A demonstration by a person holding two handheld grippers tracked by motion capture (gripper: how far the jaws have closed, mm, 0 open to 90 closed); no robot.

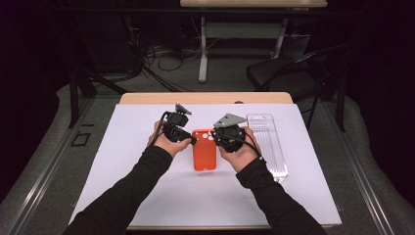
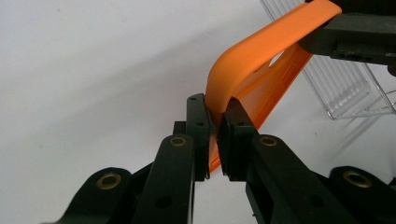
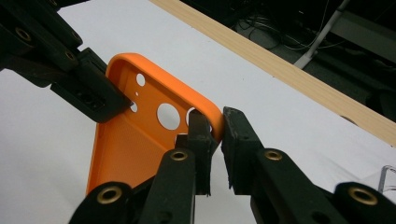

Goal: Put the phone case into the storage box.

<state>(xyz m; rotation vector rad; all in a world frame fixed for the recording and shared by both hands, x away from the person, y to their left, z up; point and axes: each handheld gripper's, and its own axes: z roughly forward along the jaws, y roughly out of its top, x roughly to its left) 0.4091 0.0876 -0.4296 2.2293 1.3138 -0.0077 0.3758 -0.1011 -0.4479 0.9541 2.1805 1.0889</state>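
Note:
An orange phone case (image 1: 204, 155) with camera cut-outs lies on the white sheet at mid-table, its top end held between both grippers. My left gripper (image 1: 194, 140) grips its left rim. In the left gripper view the jaws (image 2: 215, 136) are shut on the case (image 2: 261, 79), which rises and curves away. My right gripper (image 1: 214, 138) holds the top right corner. In the right gripper view its jaws (image 3: 215, 128) pinch the rim of the case (image 3: 123, 144) beside the cut-outs, and the left gripper's jaw (image 3: 88, 93) clamps the opposite edge.
A clear plastic package (image 1: 267, 142) lies flat just right of the case, also seen as a ribbed clear package (image 2: 338, 88). The white sheet (image 1: 122, 161) covers the table, with a wooden edge (image 1: 205, 98) at the far side. A black chair (image 1: 288, 73) and cables stand beyond.

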